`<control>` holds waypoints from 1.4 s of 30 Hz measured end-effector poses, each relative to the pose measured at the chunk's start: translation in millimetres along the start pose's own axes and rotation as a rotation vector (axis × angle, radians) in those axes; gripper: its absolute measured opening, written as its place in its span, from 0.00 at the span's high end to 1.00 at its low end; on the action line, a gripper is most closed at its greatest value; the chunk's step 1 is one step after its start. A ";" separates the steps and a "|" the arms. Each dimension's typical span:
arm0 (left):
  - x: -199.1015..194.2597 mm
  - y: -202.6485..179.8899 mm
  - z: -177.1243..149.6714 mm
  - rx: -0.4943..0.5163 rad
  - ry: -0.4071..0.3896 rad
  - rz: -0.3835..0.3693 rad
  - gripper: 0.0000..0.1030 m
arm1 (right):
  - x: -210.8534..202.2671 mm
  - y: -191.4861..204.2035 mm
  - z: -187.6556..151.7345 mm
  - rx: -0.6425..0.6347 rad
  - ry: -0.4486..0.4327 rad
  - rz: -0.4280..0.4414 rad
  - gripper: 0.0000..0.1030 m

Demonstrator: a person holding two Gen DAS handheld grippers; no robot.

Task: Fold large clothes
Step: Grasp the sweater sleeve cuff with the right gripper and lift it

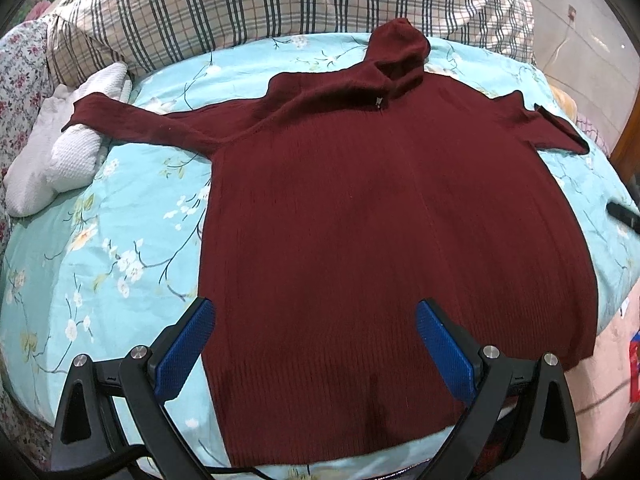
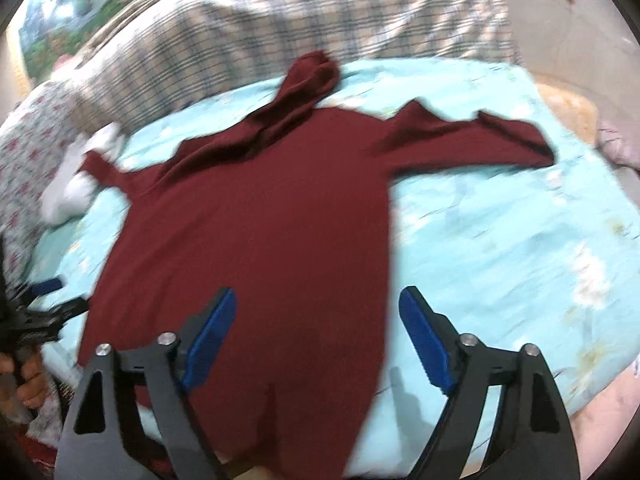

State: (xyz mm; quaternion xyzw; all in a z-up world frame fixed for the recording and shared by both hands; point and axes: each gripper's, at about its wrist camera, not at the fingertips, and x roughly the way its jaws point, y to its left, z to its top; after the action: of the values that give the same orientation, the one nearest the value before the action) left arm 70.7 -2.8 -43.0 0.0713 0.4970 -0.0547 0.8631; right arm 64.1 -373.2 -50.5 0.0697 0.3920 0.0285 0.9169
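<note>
Two grippers over a bed, nothing pinched by either. Far left in right wrist view: hand [image 2: 24, 376] w/ left gripper [image 2: 50, 298] at bed edge, just beside sweater's left hem. White textured cloth [image 1: 60, 160] at left, sweater's left sleeve draped over it. Left gripper [image 1: 316, 316] up close: blue pads [image 1: 188, 344] spread wide, hovering above sweater's lower left part, clear of fabric. Dark red knit sweater [image 1: 380, 220] spread flat mid-bed on light blue floral sheet [image 1: 100, 248], collar toward plaid bedding [image 1: 240, 4] at far side, small zip at neck, both sleeves out sideways. Right gripper [image 2: 318, 308]: fingers apart, left pad over sweater's right hem area, right pad over sheet; view blurred. Dark object [image 1: 624, 216] on sheet at far right, unclear what.
</note>
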 end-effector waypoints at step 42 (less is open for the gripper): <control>92.6 -33.0 72.9 0.002 0.036 -0.090 0.03 | 143.2 -162.4 171.9 0.277 -0.067 0.115 0.94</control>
State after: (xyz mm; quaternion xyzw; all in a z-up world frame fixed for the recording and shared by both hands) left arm 173.5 -50.4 -89.3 0.0507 0.5151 -0.0929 0.8506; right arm 286.9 -536.6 -59.9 0.2187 0.3567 0.0241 0.9079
